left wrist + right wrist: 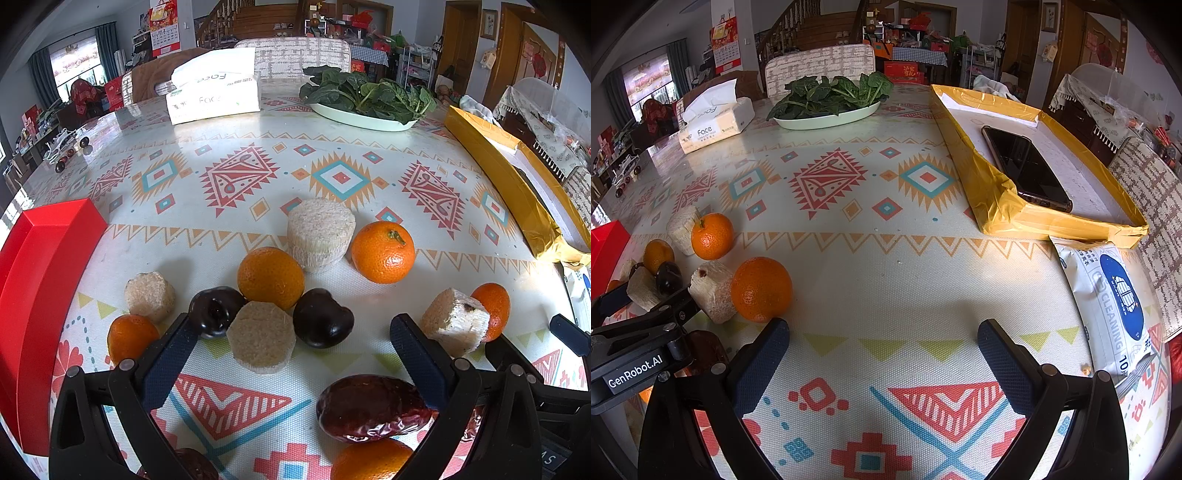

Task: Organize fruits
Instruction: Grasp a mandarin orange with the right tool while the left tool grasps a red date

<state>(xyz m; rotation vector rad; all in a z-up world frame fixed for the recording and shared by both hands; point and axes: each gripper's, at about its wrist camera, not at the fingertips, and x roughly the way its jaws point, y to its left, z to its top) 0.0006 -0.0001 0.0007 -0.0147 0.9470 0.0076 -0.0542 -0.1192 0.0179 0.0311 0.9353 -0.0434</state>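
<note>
Patterned worktop (258,155) crowded: oranges (270,277), dark plums (322,318) and a date (373,408) sit touching pale cakes (260,336). I hold left tongs (291,362) and right tongs (882,363) released, empty. Closing carelessly, I'd likely nudge round fruit rolling.
</note>
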